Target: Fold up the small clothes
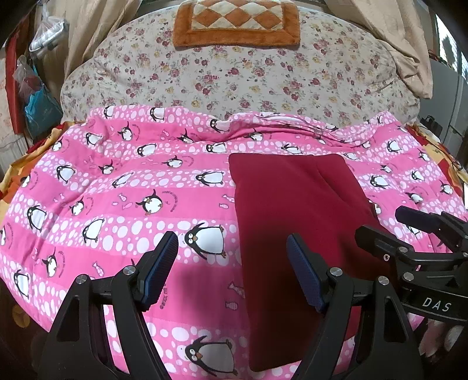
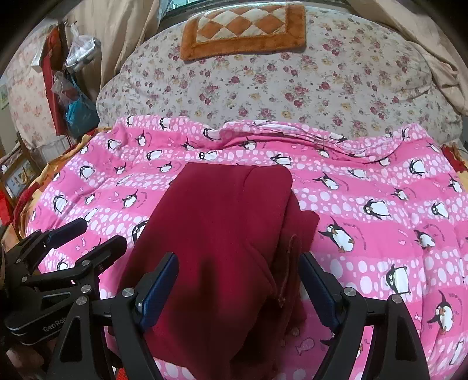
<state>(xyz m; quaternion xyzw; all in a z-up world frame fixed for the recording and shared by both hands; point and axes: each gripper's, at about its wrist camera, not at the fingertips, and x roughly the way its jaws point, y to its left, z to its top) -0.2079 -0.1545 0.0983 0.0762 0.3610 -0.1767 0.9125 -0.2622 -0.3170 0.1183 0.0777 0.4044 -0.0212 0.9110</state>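
The dark red garment is lying folded into a long strip on the pink penguin quilt, running from the near edge of the bed toward the flowered pillow. In the right wrist view its right side is showing stacked layers and a loose flap.

Readable writing is sparse: the right gripper's body is showing "DAS" in the left wrist view, and the left gripper's body is showing "GenRob", cut off, in the right wrist view. Small printed words on the quilt are too blurred to read.

To the left of the garment the quilt is spreading wide; to its right a narrower band of quilt is reaching the bed's edge. An orange checkered mat is sitting on the far end of the pillow, and bags are hanging beside the curtain on the left.

The left gripper is standing wide apart and holding nothing, over the garment's left edge. The right gripper is also spread wide, straddling the near end of the garment without pinching it.
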